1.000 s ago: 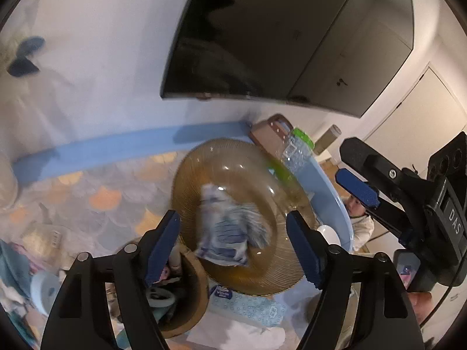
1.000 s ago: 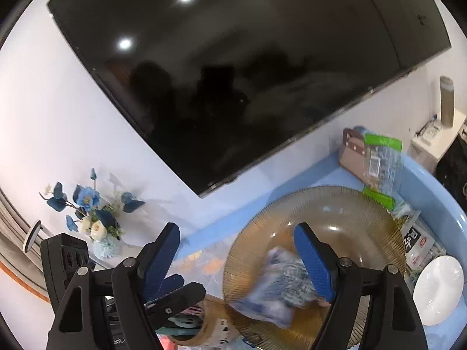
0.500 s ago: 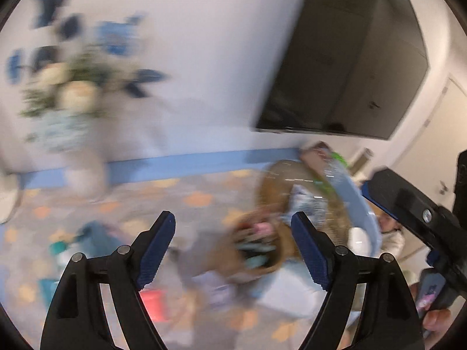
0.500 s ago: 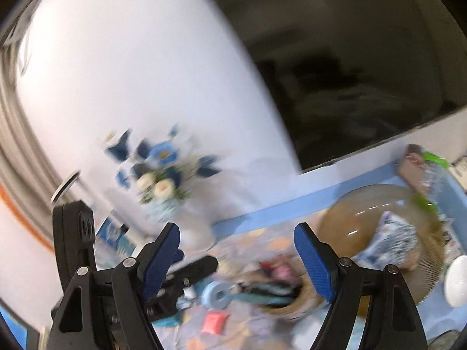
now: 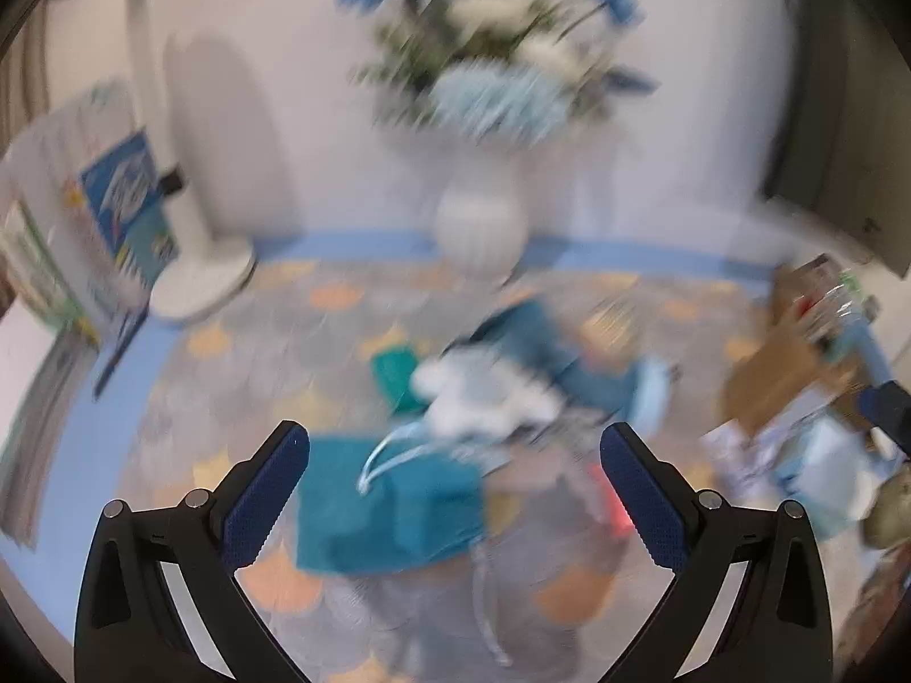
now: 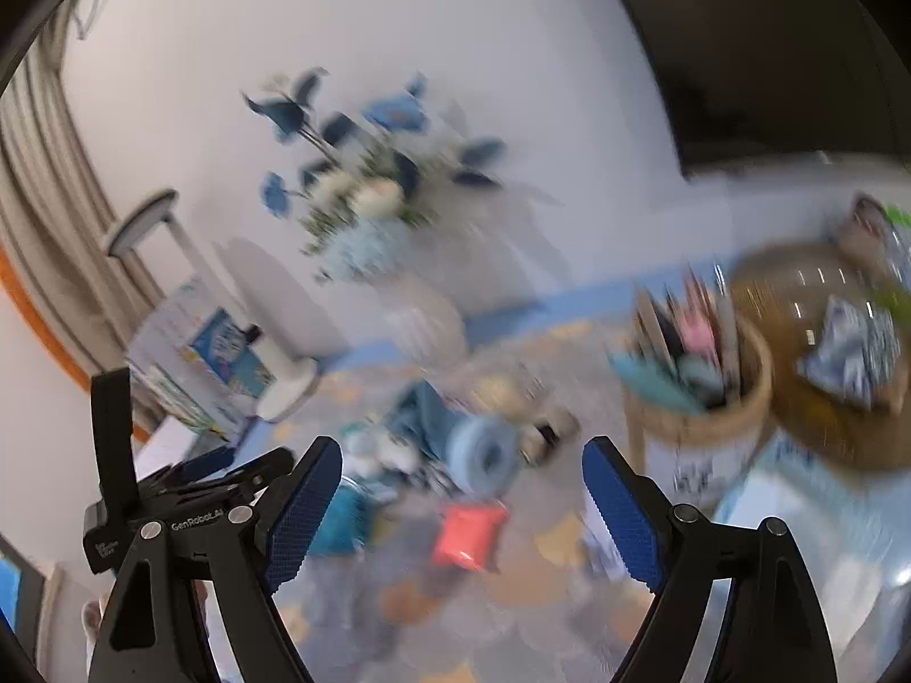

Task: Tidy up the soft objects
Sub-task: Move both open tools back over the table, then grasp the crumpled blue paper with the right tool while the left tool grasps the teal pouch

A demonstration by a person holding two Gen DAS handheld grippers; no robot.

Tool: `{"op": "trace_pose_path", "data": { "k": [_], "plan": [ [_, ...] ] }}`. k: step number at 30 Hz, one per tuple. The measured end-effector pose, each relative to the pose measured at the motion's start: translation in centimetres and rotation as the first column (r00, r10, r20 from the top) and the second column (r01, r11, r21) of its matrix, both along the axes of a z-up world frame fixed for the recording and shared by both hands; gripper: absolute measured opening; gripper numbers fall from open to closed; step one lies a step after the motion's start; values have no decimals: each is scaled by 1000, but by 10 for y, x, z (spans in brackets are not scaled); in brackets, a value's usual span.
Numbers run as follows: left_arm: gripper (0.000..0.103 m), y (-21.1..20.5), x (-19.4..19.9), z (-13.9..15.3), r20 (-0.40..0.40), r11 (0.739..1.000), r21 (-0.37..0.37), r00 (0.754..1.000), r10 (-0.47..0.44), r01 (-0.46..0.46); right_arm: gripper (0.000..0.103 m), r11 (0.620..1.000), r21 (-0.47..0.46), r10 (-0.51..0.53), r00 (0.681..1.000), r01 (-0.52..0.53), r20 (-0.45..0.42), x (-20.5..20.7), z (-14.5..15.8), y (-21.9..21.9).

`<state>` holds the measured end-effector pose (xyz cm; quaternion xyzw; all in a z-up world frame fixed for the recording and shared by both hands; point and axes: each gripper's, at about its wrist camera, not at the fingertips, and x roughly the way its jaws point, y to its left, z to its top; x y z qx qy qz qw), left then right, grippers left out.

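Observation:
Both views are motion-blurred. A heap of soft things lies on the patterned table: a teal cloth [image 5: 393,506], a white fluffy item [image 5: 484,395], darker blue fabric [image 5: 546,347] and a pale blue roll [image 6: 484,455]. A small red pouch [image 6: 470,529] lies near it. My left gripper [image 5: 452,495] is open and empty just above the teal cloth. My right gripper [image 6: 461,512] is open and empty above the red pouch. A blue-and-white patterned cloth [image 6: 854,353] rests in the amber glass bowl [image 6: 797,284].
A white vase of blue and white flowers [image 5: 484,227] stands at the back by the wall. A white lamp base [image 5: 205,279] and boxes [image 5: 125,210] are at the left. A woven basket [image 6: 700,398] full of items stands beside the bowl. A dark TV [image 6: 797,57] hangs at the right.
Both grippers have swung left and down, away from the amber bowl holding the patterned cloth, to the heap of soft things by the flower vase. Both stayed open.

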<state>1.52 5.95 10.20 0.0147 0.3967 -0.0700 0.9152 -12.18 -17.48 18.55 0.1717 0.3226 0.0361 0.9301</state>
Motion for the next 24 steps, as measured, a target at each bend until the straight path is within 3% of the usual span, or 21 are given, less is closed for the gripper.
{"op": "trace_pose_path", "data": {
  "k": [3,8,12,17,22,23,24],
  "plan": [
    [102,4,0,-40,-41,998,45,998,44,-43,85,998,-13,-58,998,57,-20,-6,-31,-5],
    [102,3,0,-83,-101,998,18,993,64,-63,85,994,33,-99,992,102,-82,-5,-79,-21],
    [102,3,4,-100,-127,997,13,989,73,-72,85,991,0,-134,987,135,-93,2,-101,-29],
    [102,-1,0,-101,-103,999,13,993,51,-50,86,984,65,-156,977,167,-147,16,-125,-44],
    [101,2,1,-103,-92,998,8,994,56,-56,85,983,23,-176,977,180,-123,24,-126,-42],
    [94,2,0,-103,-87,998,11,994,63,-63,81,983,10,-181,975,183,-126,25,-126,-41],
    [80,4,-1,-101,-73,997,19,994,83,-81,63,981,-7,-192,973,192,-128,25,-126,-40]
  ]
}}
